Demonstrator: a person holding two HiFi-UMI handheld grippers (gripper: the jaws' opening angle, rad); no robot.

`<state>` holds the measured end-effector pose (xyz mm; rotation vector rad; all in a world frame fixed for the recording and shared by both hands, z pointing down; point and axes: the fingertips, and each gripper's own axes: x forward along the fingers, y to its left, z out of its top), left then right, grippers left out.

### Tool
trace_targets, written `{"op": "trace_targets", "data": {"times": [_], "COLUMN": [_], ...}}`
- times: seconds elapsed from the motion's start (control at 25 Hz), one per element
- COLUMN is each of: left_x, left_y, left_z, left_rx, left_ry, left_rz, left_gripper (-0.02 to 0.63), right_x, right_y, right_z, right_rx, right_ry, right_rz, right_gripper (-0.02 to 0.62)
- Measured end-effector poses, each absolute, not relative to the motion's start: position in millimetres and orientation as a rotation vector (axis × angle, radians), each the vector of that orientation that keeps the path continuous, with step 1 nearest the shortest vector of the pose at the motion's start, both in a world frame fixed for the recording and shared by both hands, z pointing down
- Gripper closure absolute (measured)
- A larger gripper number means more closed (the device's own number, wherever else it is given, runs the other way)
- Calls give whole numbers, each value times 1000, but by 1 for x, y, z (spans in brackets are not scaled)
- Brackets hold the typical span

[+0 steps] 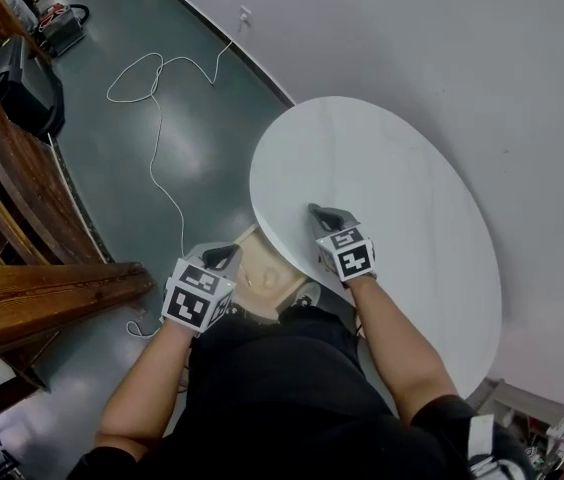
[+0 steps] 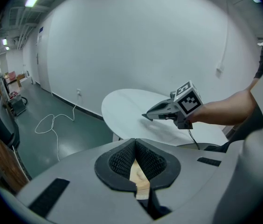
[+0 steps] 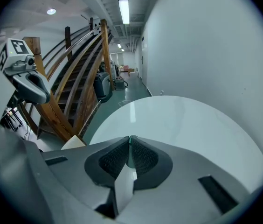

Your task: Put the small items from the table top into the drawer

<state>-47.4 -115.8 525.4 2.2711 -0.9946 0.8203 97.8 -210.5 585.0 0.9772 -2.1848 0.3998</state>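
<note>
Table top [image 1: 402,198], round and white, fills the middle of the head view. The drawer [image 1: 267,280], pale wood, stands pulled out below the table's near left edge. My left tongs [image 1: 230,253] hang over that drawer, clenched tip to tip with nothing between them. My right tongs [image 1: 314,209] sit above the table near its left side, clenched too. A thin greenish sliver [image 3: 130,138] shows at their tips, and I cannot tell what it is.

A round white tabletop [image 1: 402,198] is set against a plain white wall [image 1: 442,38]. The dark green floor [image 1: 102,138] is crossed by a white cable [image 1: 158,118]. Wooden stairs [image 1: 22,198] are seen at the left, and a strip light [image 3: 124,10] overhead.
</note>
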Motion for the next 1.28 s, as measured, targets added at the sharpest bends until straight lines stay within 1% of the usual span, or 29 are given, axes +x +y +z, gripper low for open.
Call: {"op": "trace_targets", "data": {"times": [0.28, 0.64, 0.96, 1.28], "left_x": [-64, -68, -69, -79], "left_y": [-112, -97, -89, -86], "left_z": [530, 546, 556, 563], "left_rx": [2296, 2313, 2309, 2269], "left_ry": [-955, -851, -811, -827], "left_rz": [832, 878, 900, 905], "left_gripper": [592, 592, 592, 592], "right_x": [62, 26, 2, -5], "right_y": [-165, -108, -68, -60], "right_z": [567, 578, 616, 674], "right_rx": [935, 893, 757, 632], "right_ry": [-2235, -2256, -2230, -2114], "right_rz": [362, 433, 463, 419], "right_gripper": [574, 574, 574, 574]}}
